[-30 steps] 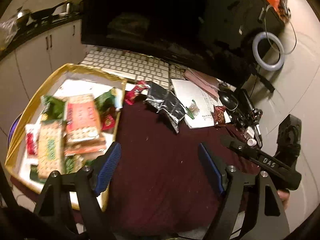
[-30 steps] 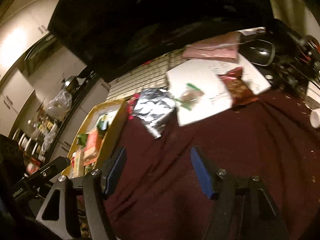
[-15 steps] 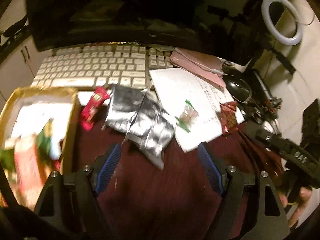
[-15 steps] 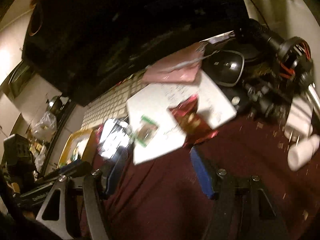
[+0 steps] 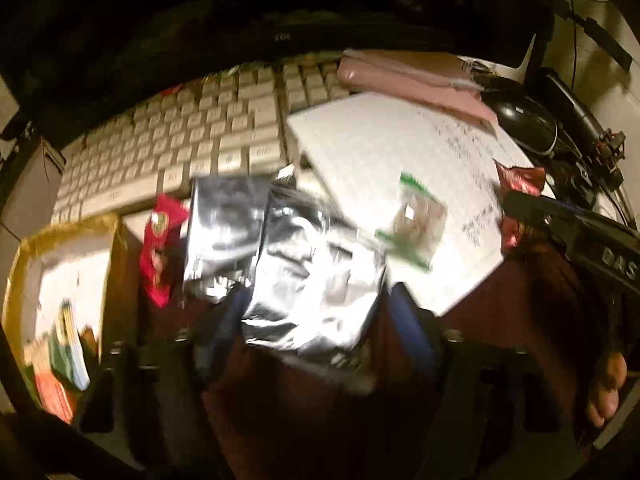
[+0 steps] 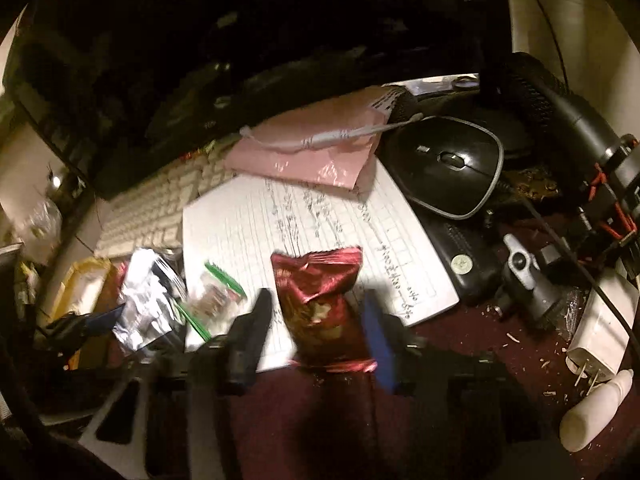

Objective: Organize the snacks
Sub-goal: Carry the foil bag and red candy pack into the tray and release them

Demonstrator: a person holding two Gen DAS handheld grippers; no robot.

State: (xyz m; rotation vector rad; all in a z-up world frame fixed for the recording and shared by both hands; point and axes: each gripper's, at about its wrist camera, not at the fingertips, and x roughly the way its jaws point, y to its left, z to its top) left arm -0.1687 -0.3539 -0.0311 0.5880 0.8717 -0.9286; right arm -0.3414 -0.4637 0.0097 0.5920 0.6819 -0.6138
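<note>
My left gripper (image 5: 316,320) hangs low over a crumpled silver foil packet (image 5: 316,276). Its jaws are closing with the packet between the blue pads, and the blur hides any contact. A second silver packet (image 5: 224,232) and a small red packet (image 5: 160,240) lie to its left, near the gold-rimmed snack box (image 5: 116,248). My right gripper (image 6: 318,328) straddles a dark red snack packet (image 6: 316,296) lying flat on the lined paper (image 6: 300,232). Its jaws are closing, pads close beside the packet's edges. A clear green-edged bag (image 6: 216,296) lies between the two packets.
A white keyboard (image 5: 180,148) and a dark monitor stand behind. A pink pouch (image 6: 312,152), a black mouse (image 6: 452,164), black gear, a white charger (image 6: 600,328) and a white bottle (image 6: 592,416) crowd the right. Maroon cloth (image 6: 460,360) covers the desk front.
The left gripper swung right from the snack box, down onto the silver packets. The right gripper moved forward to the dark red packet. Both pairs of jaws have narrowed.
</note>
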